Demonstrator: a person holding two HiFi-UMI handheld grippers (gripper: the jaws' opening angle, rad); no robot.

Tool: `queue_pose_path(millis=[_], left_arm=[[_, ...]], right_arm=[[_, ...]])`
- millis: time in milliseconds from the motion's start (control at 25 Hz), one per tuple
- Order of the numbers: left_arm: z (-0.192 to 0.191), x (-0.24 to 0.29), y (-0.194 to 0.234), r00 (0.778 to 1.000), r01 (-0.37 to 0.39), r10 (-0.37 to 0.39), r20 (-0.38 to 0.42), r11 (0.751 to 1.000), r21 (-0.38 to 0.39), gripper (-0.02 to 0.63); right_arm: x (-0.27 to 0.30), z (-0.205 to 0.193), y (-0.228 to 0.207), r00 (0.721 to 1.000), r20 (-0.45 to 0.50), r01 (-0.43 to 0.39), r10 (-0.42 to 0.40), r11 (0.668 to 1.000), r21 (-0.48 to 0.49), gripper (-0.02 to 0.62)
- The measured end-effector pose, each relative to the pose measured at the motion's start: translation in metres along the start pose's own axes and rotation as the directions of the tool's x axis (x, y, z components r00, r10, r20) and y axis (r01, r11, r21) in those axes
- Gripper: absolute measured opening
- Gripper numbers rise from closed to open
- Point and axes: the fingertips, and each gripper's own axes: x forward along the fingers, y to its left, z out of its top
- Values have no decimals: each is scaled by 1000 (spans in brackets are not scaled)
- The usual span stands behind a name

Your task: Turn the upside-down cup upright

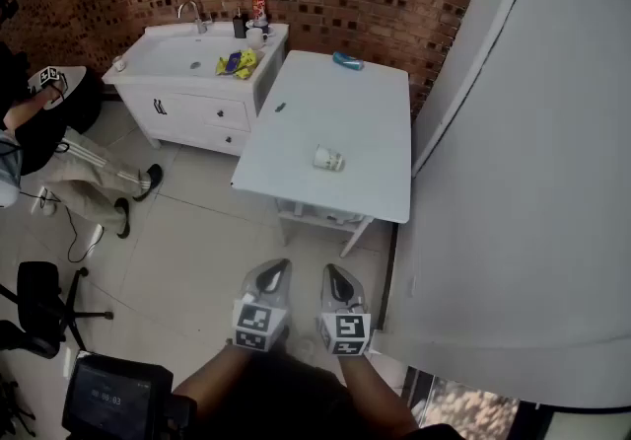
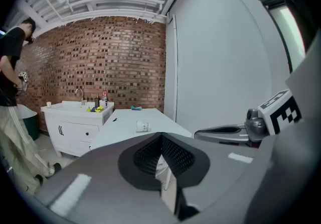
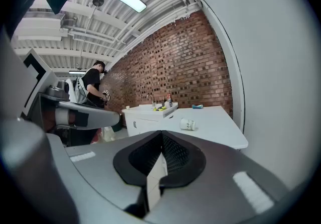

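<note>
Presently far from goal: cup [image 1: 328, 160] near front edge of white table [image 1: 375, 103], seemingly tipped on side. Left gripper [image 1: 276, 271] and right gripper [image 1: 336, 273] both pinched closed, empty, well apart from table. Step closer, spread one pair of jaws early, grip cup wall, rotate mouth upward.

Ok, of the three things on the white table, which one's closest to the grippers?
The white cup, nearest the front edge of the table. The small dark thing lies farther back on the left, the blue thing at the far edge.
</note>
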Motion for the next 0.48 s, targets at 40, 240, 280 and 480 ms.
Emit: queue_pose_path(millis=[40,240,280,480], left_arm=[[1,4,3,1000,-2,2,1,1000,0,1],[2,23,16,1000,2,-2,0,1000,-5,0],[2,27,19,1000,7,-7,0,1000,-7,2],[9,49,47,1000,10,-10,11,999,-38,0]], right_arm=[[5,0,-1,1000,-1,-1,1,1000,-4,14],[27,4,-9,1000,-6,5,-5,1000,-20,14],[32,5,-10,1000,-7,9,-10,1000,-22,14],[65,9,-13,1000,-21,23,-24,999,-35,14]])
